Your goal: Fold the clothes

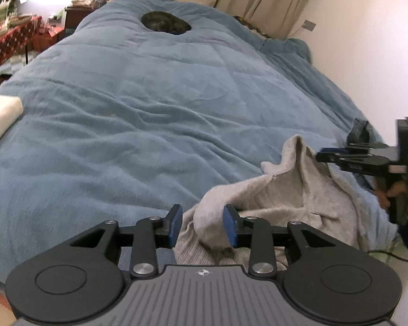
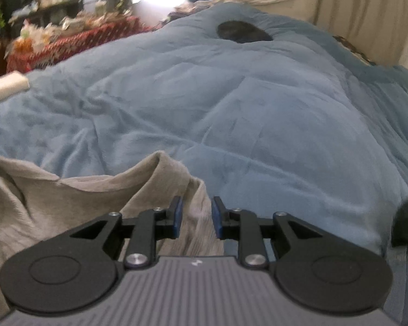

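Observation:
A crumpled grey knit garment (image 1: 280,195) lies at the near right edge of a bed with a blue comforter (image 1: 155,114). My left gripper (image 1: 203,225) is open; a rounded fold of the garment sits between its blue pads, against the right one. A hand at the far right holds my right gripper (image 1: 322,157), and the fabric rises in a peak to its tip. In the right wrist view, my right gripper (image 2: 197,217) has its pads a little apart with grey garment (image 2: 68,195) filling the gap, so it looks shut on thick fabric.
A dark rounded object (image 1: 166,23) rests on the far part of the comforter. A white folded item (image 1: 0,114) lies at the bed's left edge. A cluttered table under a red patterned cloth (image 1: 11,40) stands beyond it. Curtains (image 1: 258,0) and a pale wall border the right.

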`<state>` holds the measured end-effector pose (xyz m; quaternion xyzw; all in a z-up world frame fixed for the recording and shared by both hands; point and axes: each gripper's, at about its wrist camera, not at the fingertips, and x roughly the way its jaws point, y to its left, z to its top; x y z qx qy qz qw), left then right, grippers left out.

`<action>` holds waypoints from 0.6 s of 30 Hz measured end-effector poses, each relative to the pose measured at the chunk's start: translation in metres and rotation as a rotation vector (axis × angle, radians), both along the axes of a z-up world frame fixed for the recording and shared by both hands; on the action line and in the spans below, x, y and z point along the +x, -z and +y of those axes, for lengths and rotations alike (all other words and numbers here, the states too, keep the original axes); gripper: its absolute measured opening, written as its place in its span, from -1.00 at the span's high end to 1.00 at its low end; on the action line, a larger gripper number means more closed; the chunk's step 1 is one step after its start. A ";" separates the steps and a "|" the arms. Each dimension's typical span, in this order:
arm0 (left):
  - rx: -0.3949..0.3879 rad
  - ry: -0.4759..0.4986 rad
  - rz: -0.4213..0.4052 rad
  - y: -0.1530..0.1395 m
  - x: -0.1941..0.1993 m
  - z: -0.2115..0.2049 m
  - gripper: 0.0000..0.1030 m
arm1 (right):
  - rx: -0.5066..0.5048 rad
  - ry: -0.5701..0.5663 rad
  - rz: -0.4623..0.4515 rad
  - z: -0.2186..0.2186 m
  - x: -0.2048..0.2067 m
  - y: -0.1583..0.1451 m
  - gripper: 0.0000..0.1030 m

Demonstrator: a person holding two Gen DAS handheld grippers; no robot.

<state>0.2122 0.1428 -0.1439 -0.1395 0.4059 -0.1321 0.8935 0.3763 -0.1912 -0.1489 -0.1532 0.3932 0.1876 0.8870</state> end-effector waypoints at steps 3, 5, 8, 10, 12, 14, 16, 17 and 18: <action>0.019 -0.032 0.003 0.000 -0.003 0.007 0.29 | -0.028 -0.010 0.042 0.004 0.022 0.008 0.43; 0.015 -0.052 0.013 0.001 -0.002 0.013 0.29 | -0.025 -0.005 0.086 0.003 0.035 0.014 0.63; 0.018 -0.044 0.020 0.002 0.001 0.016 0.29 | -0.015 0.055 0.084 -0.011 0.038 0.012 0.94; 0.022 -0.005 0.015 0.003 0.001 0.014 0.28 | -0.007 0.106 0.069 -0.023 0.036 0.009 0.95; 0.027 0.037 0.017 0.005 0.003 0.010 0.26 | 0.001 0.156 0.054 -0.035 0.034 0.006 0.95; 0.042 0.068 0.017 0.009 0.005 0.005 0.25 | 0.008 0.206 0.039 -0.048 0.033 0.003 0.95; 0.051 0.087 0.019 0.013 0.010 0.000 0.24 | 0.016 0.256 0.024 -0.060 0.031 0.000 0.95; 0.058 0.097 0.019 0.015 0.013 -0.003 0.23 | 0.020 0.281 0.016 -0.066 0.030 -0.002 0.95; 0.071 0.108 0.015 0.017 0.015 -0.006 0.23 | 0.024 0.306 0.009 -0.072 0.029 -0.004 0.95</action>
